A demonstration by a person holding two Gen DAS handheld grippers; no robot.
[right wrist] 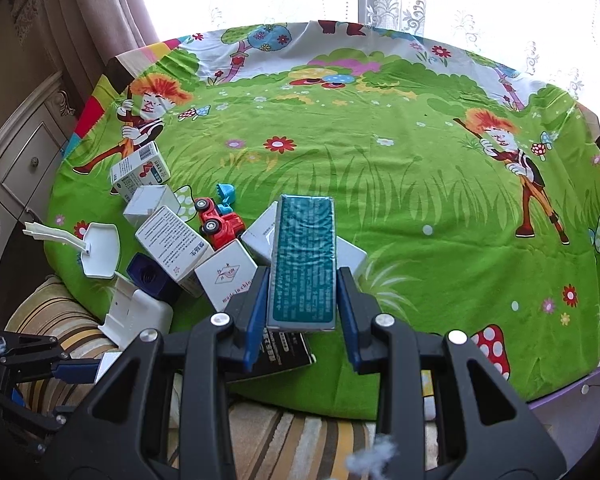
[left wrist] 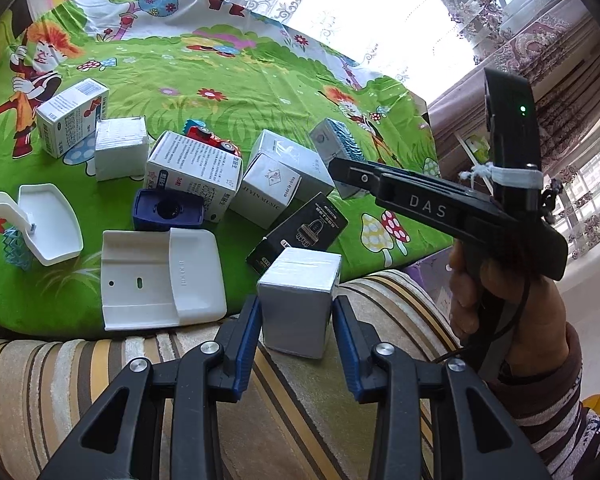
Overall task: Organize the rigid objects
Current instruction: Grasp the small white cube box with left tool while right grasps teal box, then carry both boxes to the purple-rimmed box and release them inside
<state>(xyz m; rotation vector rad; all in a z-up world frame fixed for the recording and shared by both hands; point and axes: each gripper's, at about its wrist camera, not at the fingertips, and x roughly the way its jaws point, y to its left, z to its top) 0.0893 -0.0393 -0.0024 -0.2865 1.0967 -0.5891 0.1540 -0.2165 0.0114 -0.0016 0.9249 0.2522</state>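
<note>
My left gripper [left wrist: 296, 308] is shut on a plain white box [left wrist: 298, 300], held over the striped cushion [left wrist: 100, 376] at the near edge of the green cartoon cloth [left wrist: 228, 92]. In the right wrist view that gripper [right wrist: 80, 372] shows at the lower left. My right gripper [right wrist: 303, 280] is shut on a long teal-faced box [right wrist: 302, 264], lifted above the pile. The left wrist view shows the same right gripper [left wrist: 340, 170] with the teal box [left wrist: 334, 140] at its tip. A hand [left wrist: 512, 312] holds its handle.
Several boxes lie clustered on the cloth: white cartons [left wrist: 120, 148], a printed carton [left wrist: 192, 176], a black box [left wrist: 300, 228], a dark blue box [left wrist: 168, 210]. A red toy truck [right wrist: 220, 222], a white holder [left wrist: 160, 276] and a white tray [left wrist: 50, 224] lie there too.
</note>
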